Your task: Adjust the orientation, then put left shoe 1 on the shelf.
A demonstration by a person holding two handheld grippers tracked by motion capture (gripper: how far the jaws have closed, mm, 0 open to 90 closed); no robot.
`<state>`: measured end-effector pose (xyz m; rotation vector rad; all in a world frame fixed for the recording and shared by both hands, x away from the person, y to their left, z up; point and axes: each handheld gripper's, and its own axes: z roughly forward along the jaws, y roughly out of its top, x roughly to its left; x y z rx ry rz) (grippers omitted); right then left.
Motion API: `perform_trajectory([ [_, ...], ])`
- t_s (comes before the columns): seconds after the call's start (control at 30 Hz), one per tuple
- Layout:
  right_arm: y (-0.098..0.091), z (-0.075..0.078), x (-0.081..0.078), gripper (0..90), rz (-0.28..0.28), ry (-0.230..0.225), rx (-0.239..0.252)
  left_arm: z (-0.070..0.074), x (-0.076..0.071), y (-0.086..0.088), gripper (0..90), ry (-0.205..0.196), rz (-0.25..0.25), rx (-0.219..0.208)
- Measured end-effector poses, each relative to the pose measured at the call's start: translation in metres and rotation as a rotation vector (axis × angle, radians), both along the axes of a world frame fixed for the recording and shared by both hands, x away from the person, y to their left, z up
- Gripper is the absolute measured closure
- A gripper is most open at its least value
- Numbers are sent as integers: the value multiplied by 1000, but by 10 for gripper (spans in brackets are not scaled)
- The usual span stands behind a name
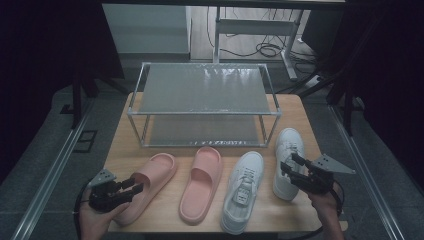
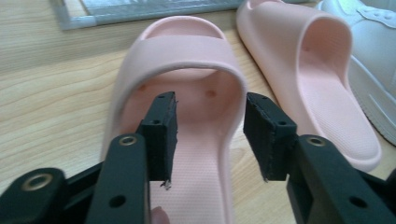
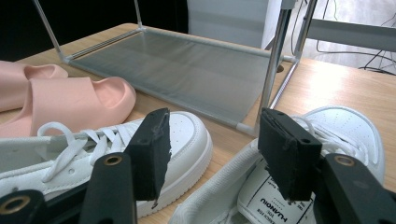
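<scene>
From the high view, the left claw (image 1: 131, 187) hangs over the heel end of the left pink slipper (image 1: 150, 185), which lies on the wooden worktop (image 1: 295, 112) near its front left corner; beside it lie a second pink slipper (image 1: 202, 182), a white sneaker (image 1: 244, 190) and another white sneaker (image 1: 288, 160), all in a row in front of a two-tier metal rack (image 1: 202, 102). The right claw (image 1: 291, 165) sits over the rightmost sneaker, its jaws apart. In the left gripper view, the left claw (image 2: 211, 135) stands partly spread with nothing pressed between the pads; the left pink slipper (image 2: 187, 51) runs straight ahead from between the jaws, its footbed under the gap, its right side wall rising just inside the right jaw, its strap beyond the tips. The second pink slipper (image 2: 322, 84) lies to the right, close alongside. In the right gripper view, the right claw (image 3: 212, 149) is spread wide and holds nothing; one white sneaker (image 3: 187, 135) lies behind its left jaw, the other white sneaker (image 3: 345, 130) under and behind its right jaw, tongue label showing, and the rack (image 3: 187, 70) stands beyond.
</scene>
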<state>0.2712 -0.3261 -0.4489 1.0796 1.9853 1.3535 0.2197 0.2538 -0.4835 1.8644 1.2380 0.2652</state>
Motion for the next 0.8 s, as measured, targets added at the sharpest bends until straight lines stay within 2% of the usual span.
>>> perform_trajectory([
  [0.23, 0, 2, -1, 441, 1, -8, -3, 0, -1, -9, 452, 15, -16, 13],
  [0.43, 1, 0, -1, 441, 0, -2, -5, -6, 0, -16, 448, 31, -21, 34],
  [0.67, 4, 3, -1, 441, 10, -14, -10, -10, 1, -22, 449, 31, -24, 33],
  [0.8, 3, 0, -1, 440, 6, -2, -13, -14, 4, -25, 454, 32, -21, 36],
])
